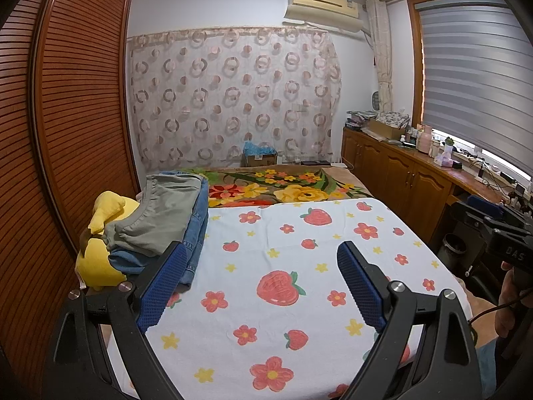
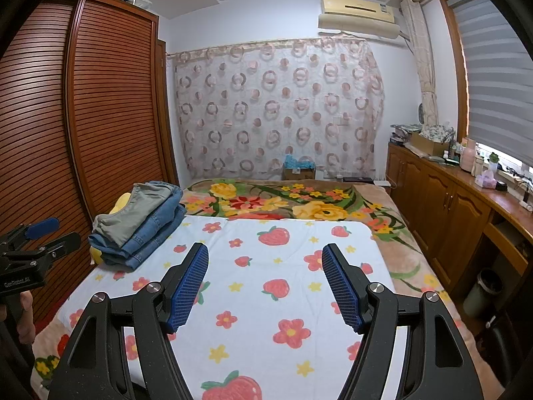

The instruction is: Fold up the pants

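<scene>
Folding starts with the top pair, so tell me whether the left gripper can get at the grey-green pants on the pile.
Probably yes: the left gripper is open and empty, and the grey-green pants lie uncovered atop the jeans, with nothing in between.

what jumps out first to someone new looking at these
The white strawberry-and-flower sheet spread flat over the bed, with each open tool hovering above it. At the sheet's left edge, beside the slatted wardrobe, sits a stack of pants, grey-green on top of denim.
</scene>
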### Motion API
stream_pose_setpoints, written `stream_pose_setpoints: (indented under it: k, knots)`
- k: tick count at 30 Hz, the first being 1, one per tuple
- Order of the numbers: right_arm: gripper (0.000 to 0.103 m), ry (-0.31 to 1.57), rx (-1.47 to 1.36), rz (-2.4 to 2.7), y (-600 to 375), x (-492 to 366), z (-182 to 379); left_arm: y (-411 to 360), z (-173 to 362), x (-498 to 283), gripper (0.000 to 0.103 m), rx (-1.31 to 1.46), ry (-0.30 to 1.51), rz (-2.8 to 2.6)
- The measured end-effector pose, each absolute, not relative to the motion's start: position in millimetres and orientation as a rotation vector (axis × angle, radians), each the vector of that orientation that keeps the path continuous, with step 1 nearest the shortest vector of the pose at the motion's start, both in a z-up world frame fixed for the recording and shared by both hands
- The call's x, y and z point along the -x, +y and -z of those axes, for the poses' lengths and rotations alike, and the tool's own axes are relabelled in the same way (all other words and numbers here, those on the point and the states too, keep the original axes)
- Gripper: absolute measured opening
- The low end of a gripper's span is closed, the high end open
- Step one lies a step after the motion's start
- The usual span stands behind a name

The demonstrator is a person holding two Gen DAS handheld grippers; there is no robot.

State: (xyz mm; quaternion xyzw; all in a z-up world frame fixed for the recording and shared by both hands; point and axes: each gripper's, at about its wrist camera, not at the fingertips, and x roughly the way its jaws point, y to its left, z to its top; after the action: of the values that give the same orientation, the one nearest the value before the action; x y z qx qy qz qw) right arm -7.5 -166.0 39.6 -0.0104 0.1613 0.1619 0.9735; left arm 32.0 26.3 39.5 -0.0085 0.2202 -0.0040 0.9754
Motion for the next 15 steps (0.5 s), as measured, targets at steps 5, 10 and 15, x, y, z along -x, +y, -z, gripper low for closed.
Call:
stream_pose_setpoints:
  k: [5,10,15]
  knots:
    - [0.073,0.325,0.021,-0.326,-165.9,8.6,-39.7,25.5,-39.1,-32.4,0.092,0.017,0.442,0.008]
    - [0.073,0.324,0.022,-0.327,-166.1,8.6,-39.8,25.4,-38.7,-32.1,0.092,0.018,0.442,0.008]
    - [0.073,0.324,0.021,-0.326,-165.9,8.7,-39.5,25.6,-38.5,-31.8,0.092,0.016,0.442,0.007]
